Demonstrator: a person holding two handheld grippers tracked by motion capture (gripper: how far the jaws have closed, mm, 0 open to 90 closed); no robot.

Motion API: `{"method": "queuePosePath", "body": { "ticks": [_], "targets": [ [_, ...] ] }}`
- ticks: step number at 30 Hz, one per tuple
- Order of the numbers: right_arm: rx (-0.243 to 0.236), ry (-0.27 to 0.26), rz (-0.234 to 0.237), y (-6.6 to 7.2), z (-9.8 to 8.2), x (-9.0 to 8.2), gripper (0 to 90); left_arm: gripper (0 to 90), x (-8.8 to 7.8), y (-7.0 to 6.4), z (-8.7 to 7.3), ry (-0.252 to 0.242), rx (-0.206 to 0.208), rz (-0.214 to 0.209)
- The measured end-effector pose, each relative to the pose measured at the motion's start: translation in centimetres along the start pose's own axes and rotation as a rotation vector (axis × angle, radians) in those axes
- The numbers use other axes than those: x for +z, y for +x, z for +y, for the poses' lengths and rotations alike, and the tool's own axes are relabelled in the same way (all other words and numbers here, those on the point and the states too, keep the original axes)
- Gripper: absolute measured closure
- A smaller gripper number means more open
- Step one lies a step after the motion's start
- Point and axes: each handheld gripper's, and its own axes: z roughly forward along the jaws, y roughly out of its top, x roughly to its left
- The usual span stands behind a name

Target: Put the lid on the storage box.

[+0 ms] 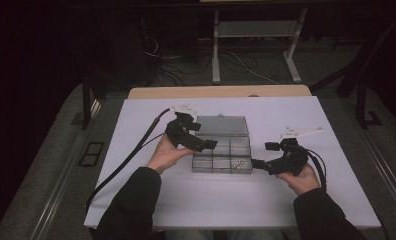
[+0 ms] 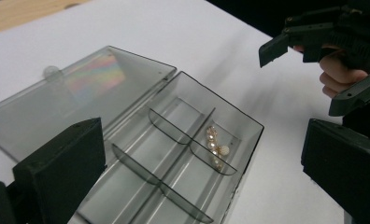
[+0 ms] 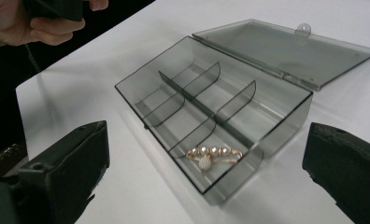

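A clear grey compartment box [image 1: 221,170] lies open on the white table top, its lid [image 1: 221,125] laid flat behind it. A gold piece of jewellery with pearls [image 1: 237,163] rests in the front right compartment; it also shows in the left gripper view [image 2: 216,147] and the right gripper view [image 3: 211,155]. My left gripper [image 1: 202,135] hovers over the box's left end, jaws wide apart and empty [image 2: 202,186]. My right gripper [image 1: 264,155] hangs just off the box's right end, open with nothing between its jaws [image 3: 206,186]. The other compartments [image 3: 188,102] hold nothing.
The white sheet [image 1: 151,200] covers a wooden table whose far edge [image 1: 216,92] shows behind it. Cables [image 1: 131,155] trail off to the left from the left gripper. Table legs and wires stand on the dark floor [image 1: 256,60] beyond.
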Motion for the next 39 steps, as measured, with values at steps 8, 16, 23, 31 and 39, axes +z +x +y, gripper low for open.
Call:
{"method": "queuePosePath", "body": {
  "ticks": [8, 16, 23, 31, 39],
  "targets": [
    [-0.005, 0.013, 0.003, -0.5, 1.7, 0.9, 0.8, 0.0, -1.5, 1.2, -0.3, -0.044, -0.019, 0.038],
    [-0.013, 0.023, -0.008, -1.2, 3.1, 1.4, 0.8, 0.0, -2.3, 2.6, -0.3, -0.067, -0.045, 0.071],
    [-0.016, 0.029, -0.022, -2.1, 4.5, 1.8, 0.8, 0.0, -2.4, 4.2, -0.4, -0.069, -0.078, 0.108],
    [-0.013, 0.037, -0.027, -3.0, 5.4, 2.6, 0.8, 0.0, -2.2, 6.1, -0.2, -0.062, -0.117, 0.131],
    [0.006, 0.055, -0.036, -4.5, 6.2, 3.8, 0.8, 0.0, -1.9, 7.6, 0.7, -0.071, -0.151, 0.137]
  ]
}}
